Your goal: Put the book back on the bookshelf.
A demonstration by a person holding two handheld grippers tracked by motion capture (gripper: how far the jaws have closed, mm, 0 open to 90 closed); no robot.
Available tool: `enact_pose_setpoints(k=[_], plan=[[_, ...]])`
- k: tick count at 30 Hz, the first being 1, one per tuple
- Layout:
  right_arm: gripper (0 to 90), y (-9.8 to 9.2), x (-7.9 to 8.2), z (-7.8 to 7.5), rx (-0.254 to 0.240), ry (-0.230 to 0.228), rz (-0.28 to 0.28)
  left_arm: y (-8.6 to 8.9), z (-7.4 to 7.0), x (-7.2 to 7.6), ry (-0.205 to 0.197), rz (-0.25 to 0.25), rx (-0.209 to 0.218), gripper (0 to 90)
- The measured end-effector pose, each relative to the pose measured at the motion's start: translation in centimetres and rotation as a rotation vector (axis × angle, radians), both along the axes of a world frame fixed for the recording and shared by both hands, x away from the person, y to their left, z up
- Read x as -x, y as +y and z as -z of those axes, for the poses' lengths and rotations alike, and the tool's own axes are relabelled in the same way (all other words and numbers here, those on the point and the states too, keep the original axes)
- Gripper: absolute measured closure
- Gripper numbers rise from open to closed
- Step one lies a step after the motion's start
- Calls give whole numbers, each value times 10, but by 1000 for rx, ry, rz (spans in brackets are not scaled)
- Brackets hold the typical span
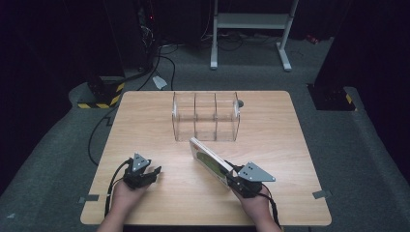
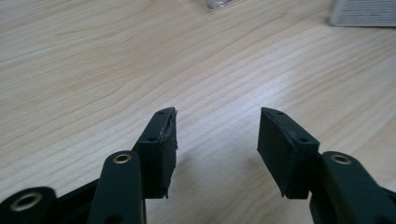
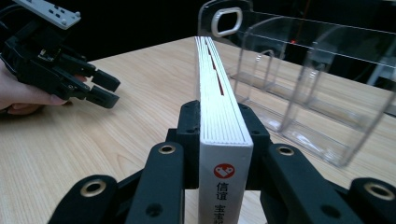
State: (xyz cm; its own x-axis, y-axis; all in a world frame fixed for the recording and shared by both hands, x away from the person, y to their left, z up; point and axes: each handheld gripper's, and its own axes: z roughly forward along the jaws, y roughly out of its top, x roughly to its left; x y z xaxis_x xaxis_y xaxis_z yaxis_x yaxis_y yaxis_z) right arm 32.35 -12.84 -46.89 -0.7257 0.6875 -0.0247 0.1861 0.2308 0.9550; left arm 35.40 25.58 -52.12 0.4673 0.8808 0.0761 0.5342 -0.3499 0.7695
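1. The clear organizer (image 1: pixel 206 117) stands on the table (image 1: pixel 145 121), at its far middle.
2. The book (image 1: pixel 209 160) sits just before the organizer, clamped on edge in the right gripper (image 1: pixel 231 180).
3. The left gripper (image 1: pixel 153 173) rests at the near left, well apart from the book.

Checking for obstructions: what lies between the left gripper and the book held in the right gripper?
Bare wooden table separates the left gripper from the book, seen in the high view.
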Motion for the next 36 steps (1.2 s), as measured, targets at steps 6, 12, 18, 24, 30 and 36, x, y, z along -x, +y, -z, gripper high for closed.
enact_pose_setpoints(k=[6,12,18,24,30,36], plan=[[750,-19,8,2,-13,-4,91,4,1,-7,1,-28,11,457],[749,-34,15,2,-12,-19,207,3,5,-10,19,-28,-8,452],[746,-42,16,6,-25,2,277,5,6,-10,25,-34,12,444],[740,-45,14,10,-23,26,296,6,6,-11,28,-38,24,433],[711,-44,15,9,-7,32,316,6,6,-11,32,-40,30,433],[613,-40,13,9,24,65,305,6,6,-11,33,-43,30,428]])
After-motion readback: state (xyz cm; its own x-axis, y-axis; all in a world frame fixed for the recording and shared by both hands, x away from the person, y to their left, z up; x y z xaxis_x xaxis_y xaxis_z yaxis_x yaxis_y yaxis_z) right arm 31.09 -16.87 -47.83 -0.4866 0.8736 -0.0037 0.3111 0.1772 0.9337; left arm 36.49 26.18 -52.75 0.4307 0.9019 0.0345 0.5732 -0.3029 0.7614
